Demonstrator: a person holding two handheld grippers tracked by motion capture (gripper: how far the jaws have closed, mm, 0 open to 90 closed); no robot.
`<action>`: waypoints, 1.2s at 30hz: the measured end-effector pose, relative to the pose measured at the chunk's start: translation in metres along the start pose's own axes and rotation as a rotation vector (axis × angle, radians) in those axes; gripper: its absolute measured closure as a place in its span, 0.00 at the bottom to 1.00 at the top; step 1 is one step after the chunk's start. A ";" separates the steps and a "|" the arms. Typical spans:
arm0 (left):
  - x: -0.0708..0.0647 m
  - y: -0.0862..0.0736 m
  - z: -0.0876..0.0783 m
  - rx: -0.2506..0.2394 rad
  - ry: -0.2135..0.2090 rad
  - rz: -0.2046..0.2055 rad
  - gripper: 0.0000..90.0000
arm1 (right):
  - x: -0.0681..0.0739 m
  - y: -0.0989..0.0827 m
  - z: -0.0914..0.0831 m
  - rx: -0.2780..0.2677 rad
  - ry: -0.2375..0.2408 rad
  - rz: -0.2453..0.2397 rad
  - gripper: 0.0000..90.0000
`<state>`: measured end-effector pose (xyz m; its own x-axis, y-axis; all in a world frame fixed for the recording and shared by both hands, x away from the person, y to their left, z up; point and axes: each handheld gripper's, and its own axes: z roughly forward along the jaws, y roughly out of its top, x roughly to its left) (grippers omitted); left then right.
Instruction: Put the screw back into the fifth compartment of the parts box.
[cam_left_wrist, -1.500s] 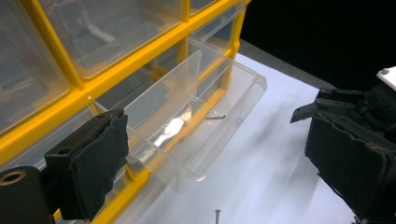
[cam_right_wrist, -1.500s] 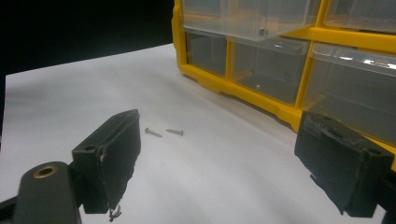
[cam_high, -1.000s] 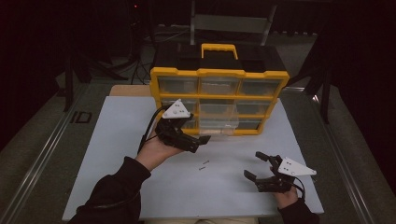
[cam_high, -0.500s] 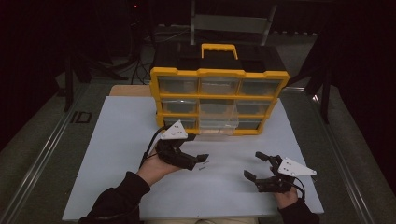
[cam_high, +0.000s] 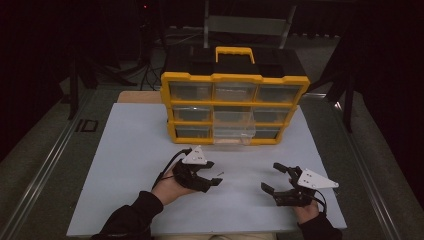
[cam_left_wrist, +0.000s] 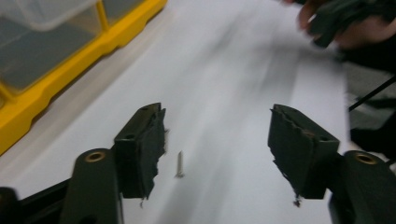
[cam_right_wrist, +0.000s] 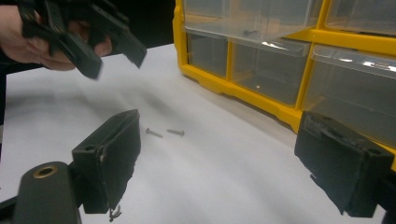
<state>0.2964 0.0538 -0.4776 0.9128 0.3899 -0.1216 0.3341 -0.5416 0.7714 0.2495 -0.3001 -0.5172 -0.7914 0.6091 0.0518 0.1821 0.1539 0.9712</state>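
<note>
Jaws of the left hand-held gripper (cam_left_wrist: 217, 140), just closing in, stand apart around a small screw (cam_left_wrist: 180, 164) lying on the white counter (cam_high: 125, 165), not gripping it. Right hand-held gripper (cam_high: 274, 178) rests open near the yellow drawer organizer (cam_high: 235, 80).
</note>
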 end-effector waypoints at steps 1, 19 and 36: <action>0.000 -0.001 0.003 0.012 0.009 0.004 0.46 | 0.000 0.000 0.000 0.000 0.001 0.002 0.16; 0.008 -0.018 0.050 0.168 0.046 0.037 0.82 | 0.000 0.000 0.000 -0.001 0.003 0.001 0.16; 0.008 -0.019 0.058 0.221 0.074 0.049 0.98 | 0.000 0.000 0.000 -0.001 0.004 0.000 0.16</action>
<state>0.3114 0.0237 -0.5294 0.9122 0.4083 -0.0343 0.3402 -0.7081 0.6188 0.2495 -0.2997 -0.5173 -0.7938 0.6059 0.0524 0.1814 0.1536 0.9714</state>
